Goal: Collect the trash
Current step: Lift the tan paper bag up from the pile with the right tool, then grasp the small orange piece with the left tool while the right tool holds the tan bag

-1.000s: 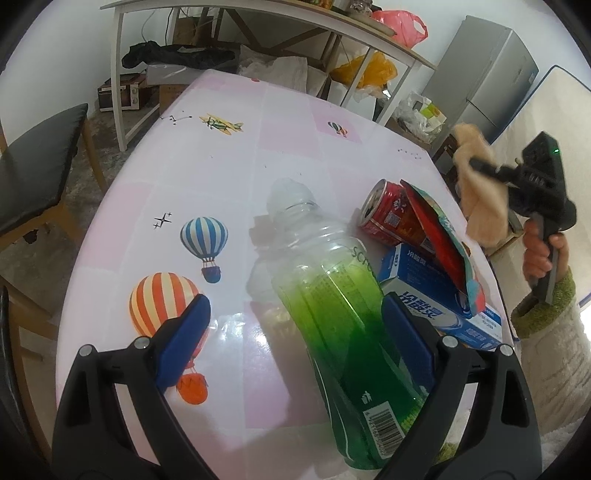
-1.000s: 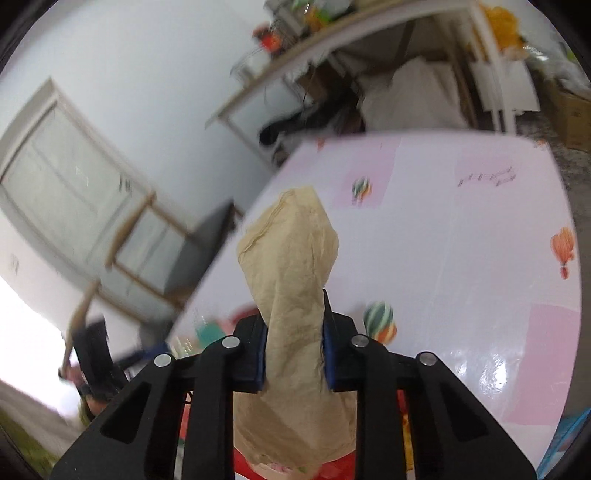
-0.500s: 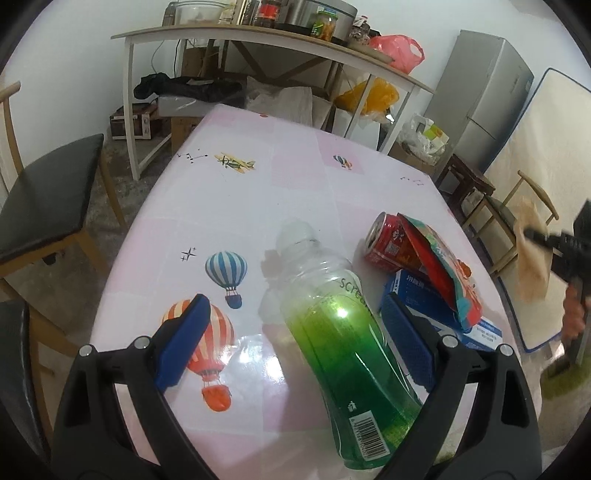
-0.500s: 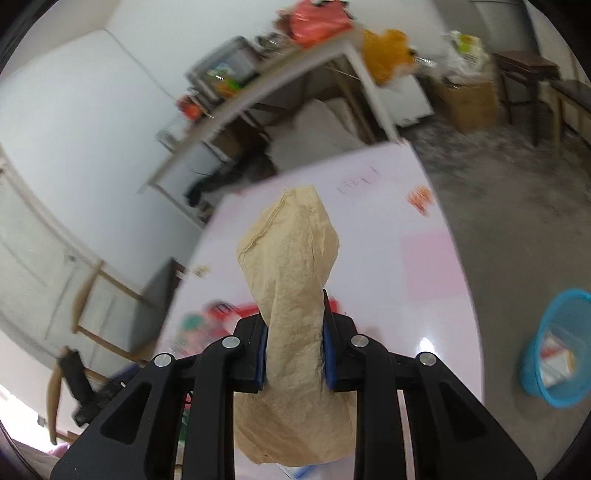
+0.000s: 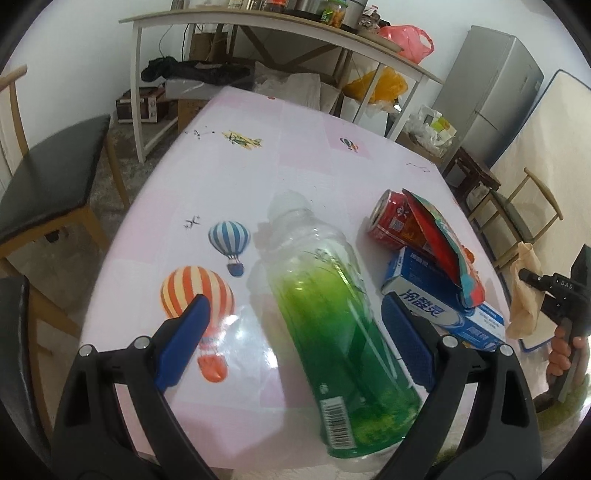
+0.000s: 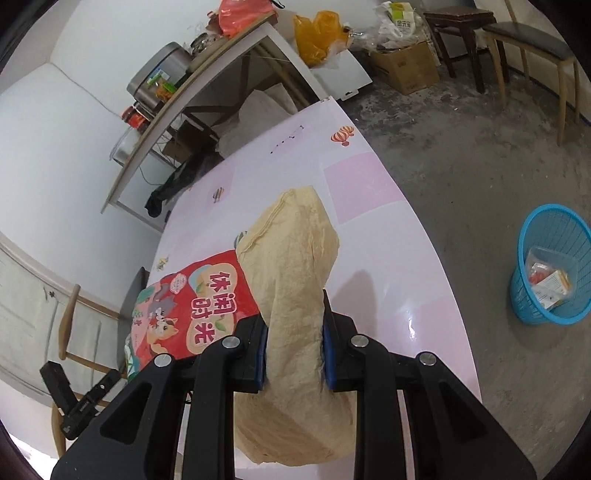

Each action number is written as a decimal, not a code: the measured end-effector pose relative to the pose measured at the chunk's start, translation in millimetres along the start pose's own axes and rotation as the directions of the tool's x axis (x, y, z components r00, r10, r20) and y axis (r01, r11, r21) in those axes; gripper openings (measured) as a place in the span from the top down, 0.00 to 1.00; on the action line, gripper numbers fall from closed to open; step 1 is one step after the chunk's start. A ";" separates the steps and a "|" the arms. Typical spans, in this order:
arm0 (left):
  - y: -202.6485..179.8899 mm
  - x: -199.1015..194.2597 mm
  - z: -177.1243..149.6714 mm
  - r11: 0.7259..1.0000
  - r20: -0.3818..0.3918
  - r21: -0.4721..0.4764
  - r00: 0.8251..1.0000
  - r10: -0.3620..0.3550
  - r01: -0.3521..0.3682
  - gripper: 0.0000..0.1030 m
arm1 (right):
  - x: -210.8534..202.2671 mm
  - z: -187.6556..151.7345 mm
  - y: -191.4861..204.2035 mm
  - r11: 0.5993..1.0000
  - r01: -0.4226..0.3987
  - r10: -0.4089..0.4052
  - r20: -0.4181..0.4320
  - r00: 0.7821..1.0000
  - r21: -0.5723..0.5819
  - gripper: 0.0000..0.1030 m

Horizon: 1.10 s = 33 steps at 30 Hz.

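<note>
My left gripper (image 5: 295,332) is open, its blue pads on either side of a clear bottle of green liquid (image 5: 332,325) that lies on the pink table (image 5: 295,155). To its right lie a red can (image 5: 391,223), a snack bag (image 5: 443,251) and a blue-white box (image 5: 439,306). My right gripper (image 6: 293,350) is shut on a crumpled tan paper (image 6: 295,295) and holds it past the table's right edge; it also shows in the left wrist view (image 5: 524,295). A blue trash basket (image 6: 550,266) stands on the floor to the right.
Chairs stand left (image 5: 55,184) and right (image 5: 517,218) of the table. A cluttered white shelf table (image 5: 277,33) and a fridge (image 5: 495,99) are at the back. Cardboard boxes (image 6: 406,66) and a stool (image 6: 458,22) sit on the concrete floor.
My right gripper has swung with the paper away from over the table toward the right side, bringing the blue basket into view. My left gripper has drawn back slightly from the bottle.
</note>
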<state>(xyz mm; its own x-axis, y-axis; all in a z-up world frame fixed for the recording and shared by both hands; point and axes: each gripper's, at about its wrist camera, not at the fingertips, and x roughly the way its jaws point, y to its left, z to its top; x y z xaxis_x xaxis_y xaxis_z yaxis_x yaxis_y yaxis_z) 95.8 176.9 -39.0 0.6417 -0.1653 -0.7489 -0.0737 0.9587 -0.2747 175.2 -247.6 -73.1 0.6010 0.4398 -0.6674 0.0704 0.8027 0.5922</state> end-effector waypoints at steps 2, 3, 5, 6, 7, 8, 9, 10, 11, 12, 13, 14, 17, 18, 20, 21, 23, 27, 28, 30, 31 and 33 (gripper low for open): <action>-1.4 0.4 -1.5 1.000 -0.006 0.002 1.000 0.001 -0.001 0.13 | -2.4 -0.9 -0.8 1.000 -0.004 0.004 0.002 1.000 -0.002 0.78; -2.2 0.4 -2.2 1.000 -0.008 0.006 1.000 -0.001 0.001 0.13 | -3.8 -1.4 -1.2 1.000 -0.005 0.005 0.005 1.000 -0.001 0.78; -5.6 1.6 -3.4 1.000 -0.019 0.015 1.000 -0.001 0.001 0.13 | -7.3 -2.0 -2.6 1.000 -0.007 0.007 0.006 1.000 0.002 0.78; -7.1 2.4 -4.2 1.000 -0.024 0.021 1.000 0.002 -0.001 0.13 | -8.2 -2.5 -3.2 1.000 -0.009 0.009 0.009 1.000 0.006 0.78; -7.8 2.4 -4.7 1.000 -0.026 0.025 1.000 0.003 -0.002 0.13 | -8.3 -2.0 -1.9 1.000 -0.011 0.011 0.011 1.000 0.007 0.78; -8.6 2.3 -5.4 1.000 -0.027 0.027 1.000 0.003 -0.002 0.13 | -9.5 -2.2 -1.7 1.000 -0.014 0.014 0.012 1.000 0.008 0.78; -9.6 2.1 -6.0 1.000 -0.030 0.030 1.000 0.002 -0.001 0.13 | -11.2 -2.3 -0.9 1.000 -0.016 0.016 0.014 1.000 0.007 0.78; -10.3 1.7 -5.8 1.000 -0.030 0.031 1.000 0.002 -0.001 0.13 | -12.5 -2.7 -0.9 1.000 -0.017 0.017 0.017 1.000 0.005 0.78; -10.9 0.8 -6.6 0.999 -0.029 0.033 1.000 0.003 -0.003 0.13 | -14.0 -3.0 -1.5 1.000 -0.017 0.017 0.019 1.000 0.004 0.78; -11.0 0.3 -6.6 0.999 -0.026 0.033 1.000 0.004 -0.003 0.13 | -15.7 -2.7 -1.2 1.000 -0.018 0.018 0.023 1.000 0.005 0.78; -10.7 -0.7 -6.7 0.999 -0.024 0.032 1.000 0.002 -0.001 0.13 | -16.6 -2.6 -1.1 1.000 -0.019 0.019 0.024 1.000 0.006 0.78; -10.3 -1.7 -6.3 0.999 -0.024 0.034 1.000 0.001 0.000 0.13 | -17.4 -2.3 -0.9 1.000 -0.020 0.020 0.025 0.999 0.006 0.78; -10.5 -4.8 -3.3 0.999 -0.023 0.044 1.000 0.010 -0.009 0.13 | -20.1 -0.8 -0.3 1.000 -0.016 0.016 0.028 0.999 0.003 0.78; -10.8 -6.9 -1.2 0.999 -0.019 0.046 1.000 0.012 -0.011 0.13 | -21.7 -0.1 -0.1 1.000 -0.014 0.014 0.033 0.999 0.000 0.78; -15.2 -15.2 5.9 0.998 0.003 0.059 1.000 0.002 -0.002 0.13 | -25.5 1.7 1.5 1.000 -0.004 0.004 0.045 0.999 -0.004 0.78; -21.5 -20.9 12.1 0.997 0.020 0.082 1.000 -0.016 0.015 0.13 | -28.1 2.8 2.0 1.000 0.005 -0.004 0.054 0.999 -0.006 0.78; -36.4 -28.8 27.3 0.988 0.023 0.130 0.996 -0.086 0.082 0.13 | -33.4 3.9 1.8 1.000 0.006 -0.006 0.071 0.997 -0.004 0.78; -90.7 -34.7 72.6 0.930 -0.033 0.263 0.965 -0.258 0.258 0.13 | -44.0 1.0 -1.9 1.000 0.008 -0.008 0.103 0.995 0.000 0.78; -110.2 -30.4 82.2 0.909 -0.065 0.311 0.961 -0.270 0.276 0.13 | -45.8 -0.3 -3.9 1.000 0.004 -0.005 0.107 0.994 0.006 0.78; -149.5 -16.4 94.4 0.862 -0.141 0.403 0.951 -0.274 0.308 0.13 | -49.5 -2.5 -9.8 1.000 -0.002 0.000 0.110 0.994 0.021 0.78; -169.8 -7.0 98.5 0.830 -0.175 0.451 0.945 -0.278 0.328 0.13 | -51.4 -3.0 -12.7 1.000 -0.001 -0.002 0.113 0.994 0.025 0.78; -212.2 20.7 101.3 0.759 -0.238 0.555 0.939 -0.248 0.341 0.13 | -56.5 -3.2 -20.6 0.999 0.006 -0.010 0.121 0.993 0.036 0.78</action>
<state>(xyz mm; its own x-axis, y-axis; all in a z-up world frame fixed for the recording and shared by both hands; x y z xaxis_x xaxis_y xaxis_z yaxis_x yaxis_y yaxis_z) 202.0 -6.5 64.9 0.4395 -0.4480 -0.7785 0.5863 0.7997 -0.1293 137.3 -287.8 -49.1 0.6920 0.3797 -0.6140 0.1027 0.7901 0.6043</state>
